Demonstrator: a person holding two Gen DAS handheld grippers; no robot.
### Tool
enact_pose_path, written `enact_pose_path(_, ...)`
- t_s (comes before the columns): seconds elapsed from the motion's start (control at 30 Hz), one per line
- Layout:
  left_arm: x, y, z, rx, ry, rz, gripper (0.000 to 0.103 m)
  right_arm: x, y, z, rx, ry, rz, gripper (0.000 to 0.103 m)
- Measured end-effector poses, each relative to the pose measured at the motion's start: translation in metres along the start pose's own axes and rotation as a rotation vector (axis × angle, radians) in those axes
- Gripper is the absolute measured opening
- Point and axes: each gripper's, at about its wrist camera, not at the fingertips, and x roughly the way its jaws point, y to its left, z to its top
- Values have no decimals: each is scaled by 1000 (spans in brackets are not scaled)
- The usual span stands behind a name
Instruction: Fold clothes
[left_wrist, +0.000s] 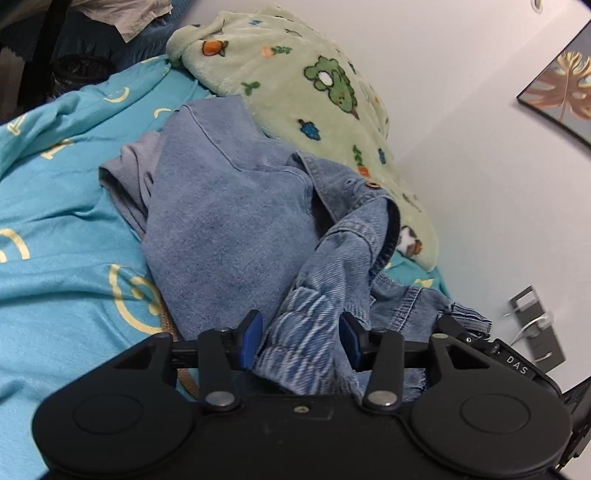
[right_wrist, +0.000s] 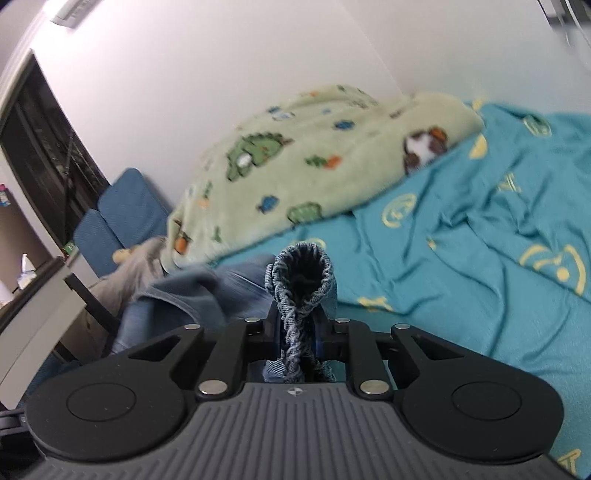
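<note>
Right claw was clamped tight on a gathered denim hem, the ruched, elastic-looking edge squeezed between its jaws and rising just beyond them as a puckered tube with a dark mouth. Left of that tube, more denim trailed off in a blurred heap. Farther out lay a teal sheet with yellow emblems, creased into long folds, and behind it a pale green fleece blanket printed with little green creatures, bunched against a white wall.

Left claw stood with its blue pads parted, a loose fold of denim lying in the gap between them (whether either pad actually pressed the cloth, I could not tell). Beyond the pads the denim garment spread in a rumpled mound on the sheet: a broad smooth panel to the left, and to the right a twisted section with a stitched band and a brass button. A grey cloth poked from under the mound's far left edge. The blanket lay just behind the denim, touching it along the far side. On the wall to the right hung a framed leaf picture.
</note>
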Motion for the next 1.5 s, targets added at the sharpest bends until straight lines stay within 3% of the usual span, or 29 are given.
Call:
enact_pose_path(0.13,-4,-6,-4,48,2,-11,18,-8,9,8,1,-47,20,16)
enact_pose_path(0.27,-23,-17,-12,63,-27,19,15,-16,18,22,-9,-119,17,16)
enact_pose_path(0.4,-57,-39,-22,99,-104,-6,14,-19,20,42,-11,-174,17,15)
enact_pose_path(0.53,-66,-66,-40,91,-137,-41,14,-15,18,72,-4,-201,42,15)
enact_pose_path(0.8,-2,-123,-68,2,-133,-147,14,14,4,136,-109,-234,44,15)
enact_pose_path(0.97,72,-144,-71,59,-92,-129,14,48,-42,155,-66,-220,-11,15)
enact_pose_path(1.23,175,-132,-81,152,54,-21,15,117,-139,127,-20,-87,-190,15)
enact_pose_path(1.43,174,-127,-62,231,120,-5,18,119,-151,107,-34,-53,-195,19)
enact_pose_path(1.5,164,-127,-56,246,131,-7,21,107,-143,109,-44,-62,-198,29)
